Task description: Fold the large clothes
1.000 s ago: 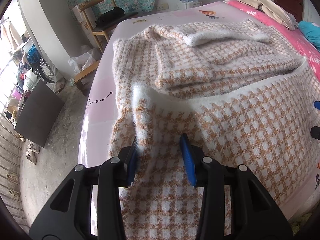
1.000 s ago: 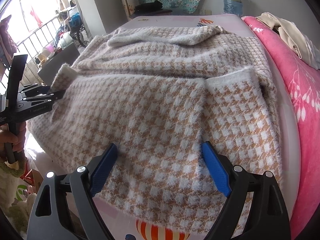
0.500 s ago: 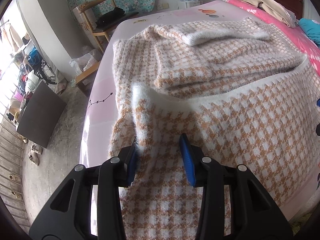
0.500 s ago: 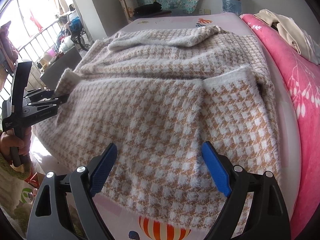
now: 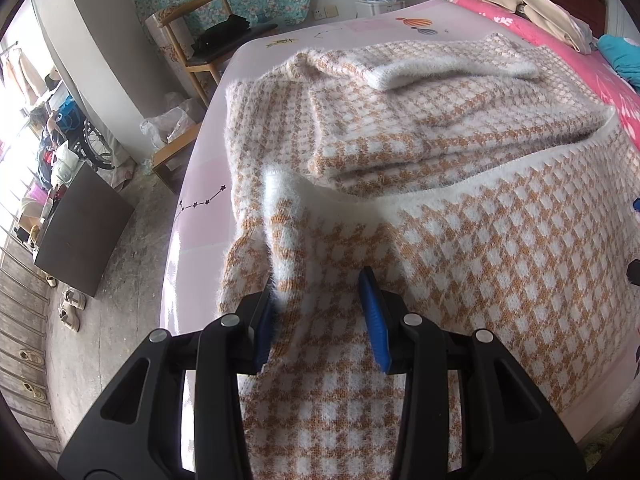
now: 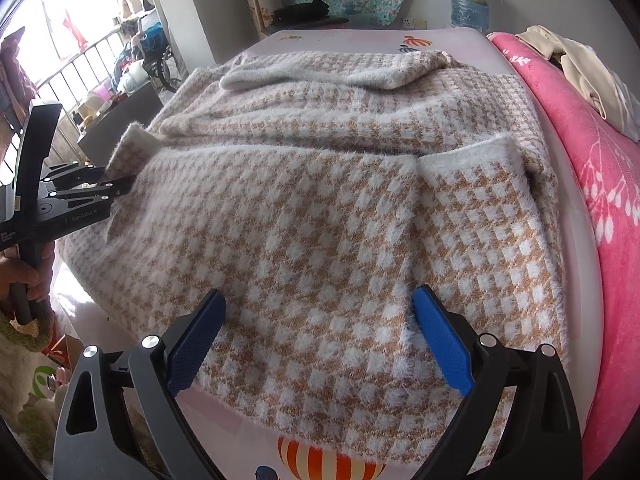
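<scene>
Fingers first: the left gripper [image 5: 320,316] has its jaws partly closed, with a raised fold of the cardigan [image 5: 440,240] running up between the blue pads; the left pad touches the fluffy edge, the right pad seems a little clear of the cloth, so whether it truly grips I cannot tell; the right gripper [image 6: 320,336] has just been opening its jaws, which now stand wide and empty above the near hem, the knit lying flat between and below them, untouched. Seen from the right wrist, the left gripper [image 6: 120,188] sits at the cardigan's left corner, where a white-backed flap lifts up; a hand [image 6: 24,276] holds its handle. The cardigan is spread over the bed [image 6: 360,36], its lower part already turned up over the sleeves, which lie folded across further back; a pink blanket [image 6: 580,152] runs along its right side. By my judgement a fold has just been laid and the right side let go; next, both grippers need a fresh hold on the near edge, to carry it toward the collar. Beyond the bed stands a chair [image 5: 200,40].
</scene>
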The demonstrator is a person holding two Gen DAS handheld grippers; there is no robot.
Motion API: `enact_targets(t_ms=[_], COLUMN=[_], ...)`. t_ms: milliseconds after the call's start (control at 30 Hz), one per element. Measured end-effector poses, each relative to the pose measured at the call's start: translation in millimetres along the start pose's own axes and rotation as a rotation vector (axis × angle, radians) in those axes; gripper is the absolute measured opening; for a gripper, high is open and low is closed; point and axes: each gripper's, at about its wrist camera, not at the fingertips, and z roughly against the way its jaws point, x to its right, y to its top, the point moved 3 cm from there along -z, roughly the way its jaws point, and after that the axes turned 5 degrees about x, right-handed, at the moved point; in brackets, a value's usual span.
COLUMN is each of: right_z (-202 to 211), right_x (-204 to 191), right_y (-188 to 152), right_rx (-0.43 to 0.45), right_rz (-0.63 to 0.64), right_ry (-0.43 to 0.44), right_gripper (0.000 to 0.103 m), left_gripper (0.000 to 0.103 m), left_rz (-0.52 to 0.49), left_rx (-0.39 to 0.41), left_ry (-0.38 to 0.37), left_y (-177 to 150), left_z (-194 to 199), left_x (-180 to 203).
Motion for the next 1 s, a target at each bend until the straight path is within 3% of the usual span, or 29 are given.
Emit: enact_targets(t_ms=[167, 1000], right_z=[-2.5, -5.5], right_x=[-0.7, -4.1], right_y=[-0.3, -1.9], right_rx=[-0.007, -0.014], right_rz=[-0.002, 0.013], right_ry=[0.006, -0.007], right_gripper=[0.097, 0.097], left_gripper=[0.038, 0.038], left_rz=[-0.001, -0.003], left_rx=[0.0, 0.0], left_ry=[0.0, 0.002], left_y=[0.1, 0.3], left_z=[0.1, 0.6], left_x=[0.0, 1.0])
